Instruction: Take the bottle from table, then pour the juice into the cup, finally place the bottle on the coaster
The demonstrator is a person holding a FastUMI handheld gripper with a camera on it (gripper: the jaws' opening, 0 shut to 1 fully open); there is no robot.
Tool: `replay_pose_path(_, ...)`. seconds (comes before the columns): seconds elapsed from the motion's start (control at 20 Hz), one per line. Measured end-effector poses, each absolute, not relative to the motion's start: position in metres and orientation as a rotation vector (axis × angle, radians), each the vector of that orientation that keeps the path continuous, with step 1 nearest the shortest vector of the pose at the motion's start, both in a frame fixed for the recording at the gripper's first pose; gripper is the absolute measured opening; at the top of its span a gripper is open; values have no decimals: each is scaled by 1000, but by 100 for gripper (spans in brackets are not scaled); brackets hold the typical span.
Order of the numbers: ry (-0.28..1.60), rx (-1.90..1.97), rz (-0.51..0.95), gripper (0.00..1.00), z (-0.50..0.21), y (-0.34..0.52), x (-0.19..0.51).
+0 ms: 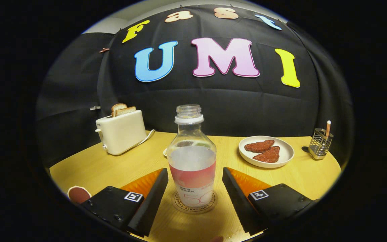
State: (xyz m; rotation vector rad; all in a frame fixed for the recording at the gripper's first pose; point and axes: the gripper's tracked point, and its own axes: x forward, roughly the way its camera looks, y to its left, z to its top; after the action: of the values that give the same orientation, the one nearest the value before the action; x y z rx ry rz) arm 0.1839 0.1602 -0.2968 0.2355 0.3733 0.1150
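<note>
A clear plastic bottle (192, 161) without a cap, with a pink and white label and pale liquid up to its shoulder, stands upright on a round coaster (210, 205) on the wooden table. My gripper (195, 174) is open, and the bottle stands between its fingers near their tips. The left finger (153, 195) is very close to the bottle's side. A narrow gap separates the right finger (235, 195) from it. A small white edge (165, 153) peeks out behind the bottle on its left; I cannot tell what it is.
A cream toaster (121, 132) with bread slices stands at the back left. A white plate (287, 156) with two reddish-brown patties lies right of the bottle, a wire holder (319, 144) beyond it. A white-rimmed, reddish-brown round thing (78, 194) sits beside the left finger.
</note>
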Motion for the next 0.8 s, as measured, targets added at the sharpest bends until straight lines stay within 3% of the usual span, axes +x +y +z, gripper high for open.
replay_pose_path(0.8, 255, 150, 145, 98, -127, 113, 92)
